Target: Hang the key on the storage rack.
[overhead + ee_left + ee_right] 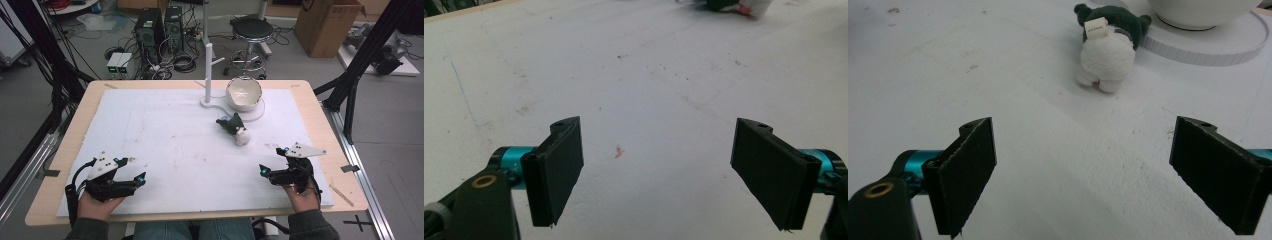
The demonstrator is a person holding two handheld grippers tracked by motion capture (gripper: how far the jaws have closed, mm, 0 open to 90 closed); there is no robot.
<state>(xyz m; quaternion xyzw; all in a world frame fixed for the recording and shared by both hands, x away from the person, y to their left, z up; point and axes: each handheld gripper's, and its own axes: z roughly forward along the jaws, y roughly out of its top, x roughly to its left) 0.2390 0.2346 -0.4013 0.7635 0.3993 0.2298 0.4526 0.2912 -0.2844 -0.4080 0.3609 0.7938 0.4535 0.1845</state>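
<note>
A small plush toy [235,128], dark green with a white belly and a paper tag, lies on the white mat just in front of a white bowl [243,93]. The bowl sits on a white round stand base [252,112] with an upright post [208,70]. In the right gripper view the plush toy [1108,50] lies ahead of the wide-apart jaws, with the bowl [1198,10] behind it. My left gripper [141,172] rests open near the front left of the mat. My right gripper [273,162] rests open near the front right. Nothing is between either pair of jaws.
The white mat [165,140] covers a wooden table [75,125]. Behind the table stand computer towers [159,27], a stool [252,32] and a cardboard box [327,25]. Black frame bars [367,50] rise at the right. Small stains mark the mat [619,150].
</note>
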